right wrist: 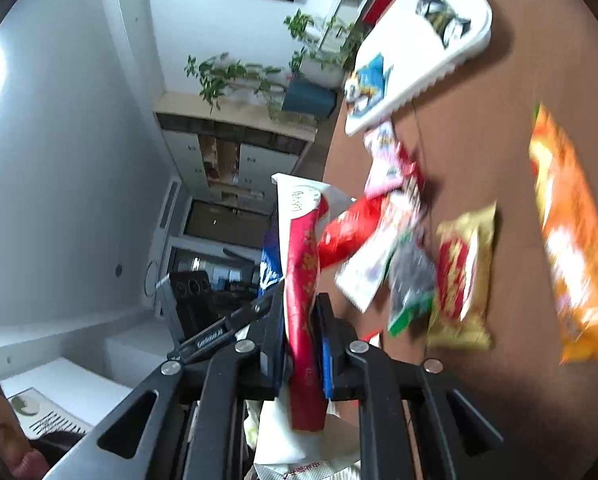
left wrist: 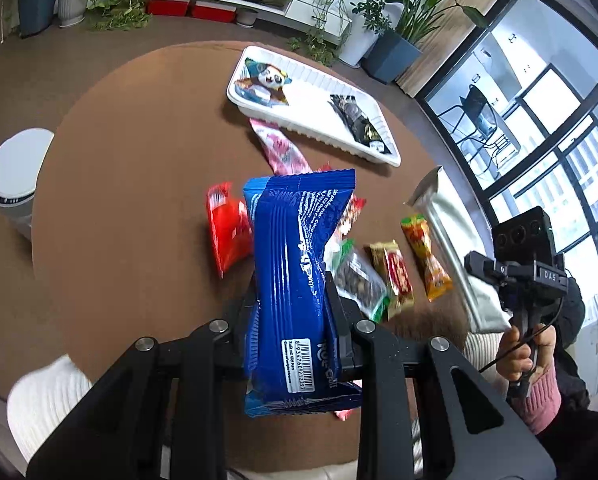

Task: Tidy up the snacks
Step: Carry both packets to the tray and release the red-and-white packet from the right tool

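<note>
While your left gripper (left wrist: 295, 292) clamps the blue pack (left wrist: 299, 264) lengthwise, the tray (left wrist: 299, 76) lies straight ahead, long side facing; your right gripper (right wrist: 299, 316) pinches a red-white packet (right wrist: 303, 264).

Round brown table (left wrist: 119, 200), white tray (left wrist: 319, 88), pink packet (left wrist: 283, 148), red packet (left wrist: 227, 232), scattered snack packets (left wrist: 391, 272)
</note>
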{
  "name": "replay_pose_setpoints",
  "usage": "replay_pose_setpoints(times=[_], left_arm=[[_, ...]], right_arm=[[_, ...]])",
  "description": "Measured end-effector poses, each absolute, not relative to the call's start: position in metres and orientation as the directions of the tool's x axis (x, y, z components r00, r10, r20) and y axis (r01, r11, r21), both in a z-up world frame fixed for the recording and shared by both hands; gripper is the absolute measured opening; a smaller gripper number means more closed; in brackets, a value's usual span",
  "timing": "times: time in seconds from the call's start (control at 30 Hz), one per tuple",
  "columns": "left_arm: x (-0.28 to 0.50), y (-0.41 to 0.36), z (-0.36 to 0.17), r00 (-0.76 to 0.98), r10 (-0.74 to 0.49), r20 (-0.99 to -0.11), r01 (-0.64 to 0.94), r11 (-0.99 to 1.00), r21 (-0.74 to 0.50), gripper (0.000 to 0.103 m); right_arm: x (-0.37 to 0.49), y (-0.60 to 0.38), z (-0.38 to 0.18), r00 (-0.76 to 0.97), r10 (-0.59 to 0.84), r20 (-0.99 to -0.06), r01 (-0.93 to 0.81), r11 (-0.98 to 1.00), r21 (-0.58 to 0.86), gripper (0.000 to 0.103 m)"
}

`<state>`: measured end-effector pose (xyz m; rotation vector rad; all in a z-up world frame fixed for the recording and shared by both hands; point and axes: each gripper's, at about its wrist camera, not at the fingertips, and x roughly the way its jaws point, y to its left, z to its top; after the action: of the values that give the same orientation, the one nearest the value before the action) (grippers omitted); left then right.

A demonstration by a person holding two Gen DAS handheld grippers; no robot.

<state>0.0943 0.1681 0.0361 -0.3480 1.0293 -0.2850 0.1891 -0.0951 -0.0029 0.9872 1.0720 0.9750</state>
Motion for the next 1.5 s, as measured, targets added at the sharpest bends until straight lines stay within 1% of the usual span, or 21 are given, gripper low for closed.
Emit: replay_pose_setpoints(times=[0.23,0.47,0.6,0.87,1.1,1.33,1.5], left_arm=[[0.140,0.165,0.044,0.484,-0.390,-0.783,0.077,0.910,-0.406,0.024],[0.201,0.152,0.047,0.470,-0.368,-0.802,0.100,0.925,-0.366,0.023],[0.238,0.143,0.047,0.463,-0.358,-0.811,0.112,0.931,-0.347,0.024],[0.312,0.115,0.040,0.449,-0.307,-0.839,0.145,0.952,-0.270,0.024],[0.361,0.097,0.026,0.431,-0.278,-0.859,0.161,0.960,-0.230,0.024],[0.389,0.082,0.013,0.437,-0.242,-0.866,0.179,0.967,-0.180,0.024],[0.403,0.072,-0.002,0.447,-0.178,-0.877,0.183,0.977,-0.105,0.024]], right_arm=[[0.225,-0.125,0.002,0.310,0.920,-0.238,-0.116,0.285,0.951,0.016],[0.277,-0.149,0.011,0.414,0.867,-0.277,-0.085,0.340,0.937,0.016],[0.307,-0.160,0.006,0.450,0.840,-0.302,-0.058,0.365,0.929,0.016],[0.358,-0.168,-0.003,0.492,0.782,-0.382,-0.017,0.447,0.894,0.016],[0.381,-0.161,-0.002,0.508,0.734,-0.451,-0.027,0.537,0.843,0.016],[0.389,-0.155,0.000,0.516,0.684,-0.516,-0.051,0.626,0.779,0.016],[0.389,-0.155,-0.002,0.525,0.646,-0.553,-0.056,0.675,0.736,0.017]])
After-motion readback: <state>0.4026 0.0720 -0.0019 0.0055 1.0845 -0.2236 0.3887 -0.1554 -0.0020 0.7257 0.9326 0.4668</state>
